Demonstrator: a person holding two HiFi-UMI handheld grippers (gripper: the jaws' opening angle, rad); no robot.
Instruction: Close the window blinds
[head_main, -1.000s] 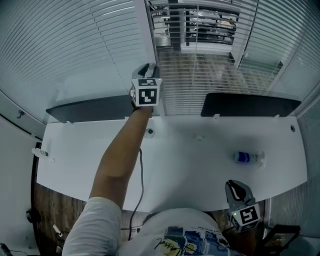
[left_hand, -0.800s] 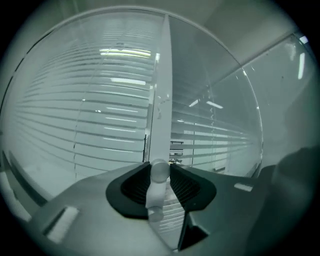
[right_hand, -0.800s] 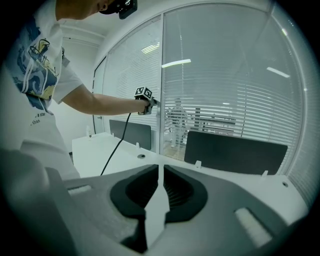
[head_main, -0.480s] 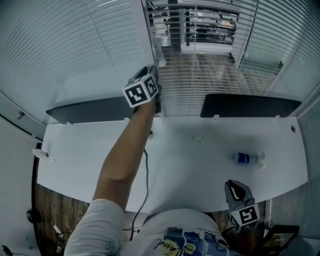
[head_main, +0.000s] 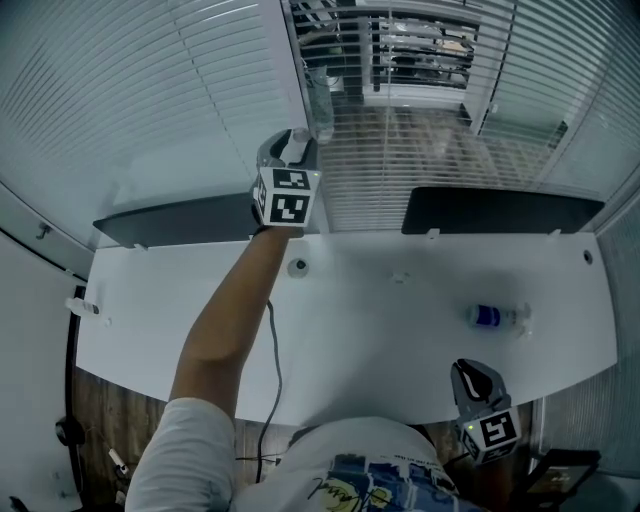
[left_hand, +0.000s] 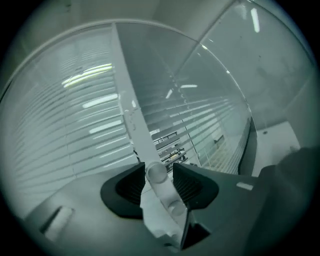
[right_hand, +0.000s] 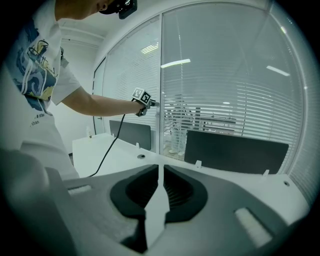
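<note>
You are in the middle of the tilting step, judging by the slats. In the head view your left gripper (head_main: 293, 148) reaches out level to just short of 12 o'clock, right at the post between two panes. The blinds' twist wand (left_hand: 155, 171) hangs there with its rounded lower end between the jaws. Those jaws have just been opening and stand wide. The wand sits in the gap with a sliver of room on its right side, so you have no grip on it. The centre blinds (head_main: 400, 150), at 12 to 1 o'clock, are not closed: shelving beyond the glass shows through the slats. The left blinds (head_main: 150, 90), at 10 o'clock, look much flatter and hide what is behind them. This reads as a release between twists rather than the end of the job. The next move probably calls for closing the jaws squarely on the wand near its tip and rolling your wrist the closing way. Check the centre slats as you turn; the wand is smooth and round, so a light pinch may slip. Your right gripper (right_hand: 160, 172) waits low at about 4 to 5 o'clock by the near edge of the desk (head_main: 380, 330), jaws together on nothing. A bottle (head_main: 493, 316) lies on the desk at 4 o'clock, well apart from it.
</note>
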